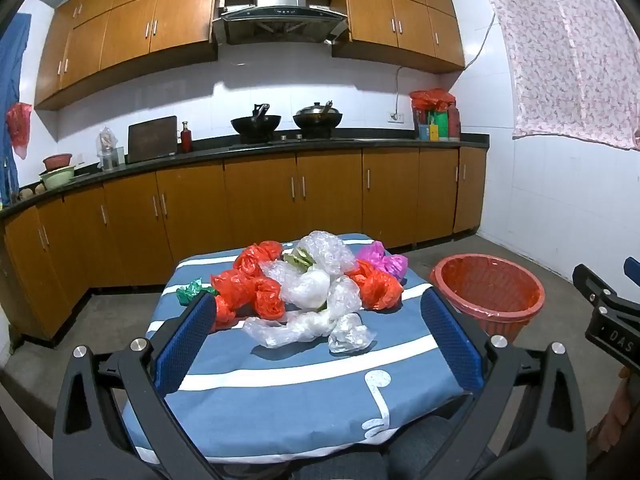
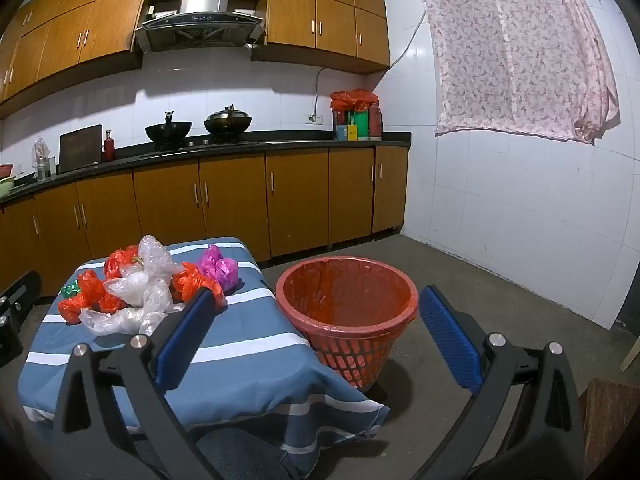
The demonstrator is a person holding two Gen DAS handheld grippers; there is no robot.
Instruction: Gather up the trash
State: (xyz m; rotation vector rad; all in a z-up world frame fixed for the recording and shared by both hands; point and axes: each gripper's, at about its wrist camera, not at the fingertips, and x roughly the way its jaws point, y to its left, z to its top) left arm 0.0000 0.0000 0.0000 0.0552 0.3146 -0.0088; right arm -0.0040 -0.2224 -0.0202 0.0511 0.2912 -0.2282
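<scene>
Left gripper (image 1: 316,332): jaws wide apart, empty.
Bag pile (image 1: 308,284): on table, just beyond its fingertips.
Right gripper (image 2: 316,332): jaws apart; bin (image 2: 346,312) ahead.

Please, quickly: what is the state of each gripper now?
Left gripper: open, holding nothing.
Right gripper: open, holding nothing.

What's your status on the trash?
Left gripper, right gripper open, empty. Bags piled on table. Bin empty. Nothing blocking.
</scene>
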